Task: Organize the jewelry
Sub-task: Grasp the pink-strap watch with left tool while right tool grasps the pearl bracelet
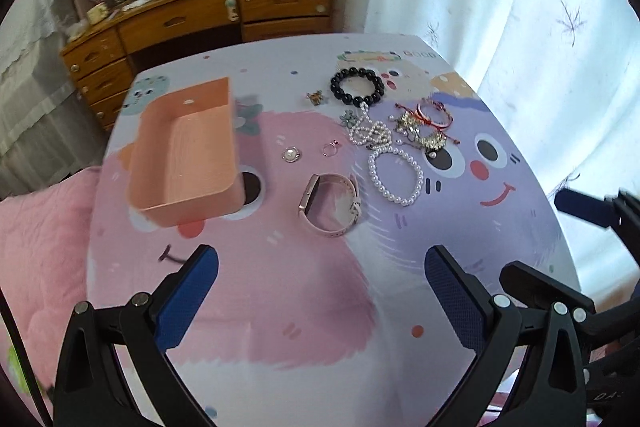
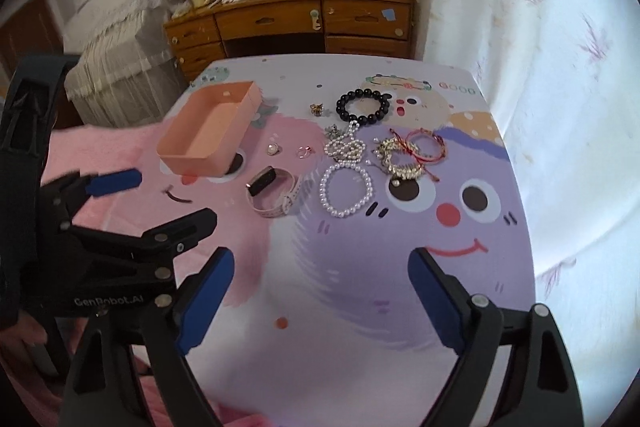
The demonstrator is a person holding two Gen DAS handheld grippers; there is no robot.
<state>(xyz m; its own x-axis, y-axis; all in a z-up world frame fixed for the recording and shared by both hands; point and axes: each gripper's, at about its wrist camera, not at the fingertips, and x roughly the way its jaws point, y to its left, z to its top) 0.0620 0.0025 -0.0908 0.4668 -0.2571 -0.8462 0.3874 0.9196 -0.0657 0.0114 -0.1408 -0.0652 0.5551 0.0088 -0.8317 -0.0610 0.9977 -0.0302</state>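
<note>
Nearest, the left gripper (image 1: 322,291) and right gripper (image 2: 320,291) hover over the worktop (image 2: 340,307), fingers spread wide and holding nothing. Beyond lie the pink watch (image 1: 331,205), pearl bracelet (image 1: 395,177), small rings and black bead bracelet (image 1: 357,86). The peach tray (image 1: 188,163) looks empty, so sorting seems not yet begun.

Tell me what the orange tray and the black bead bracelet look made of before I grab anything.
Orange tray: likely moulded plastic, matte, with thin even walls and rounded corners. Black bead bracelet: glossy round beads with highlights, maybe polished stone or glass; cannot tell which.
</note>
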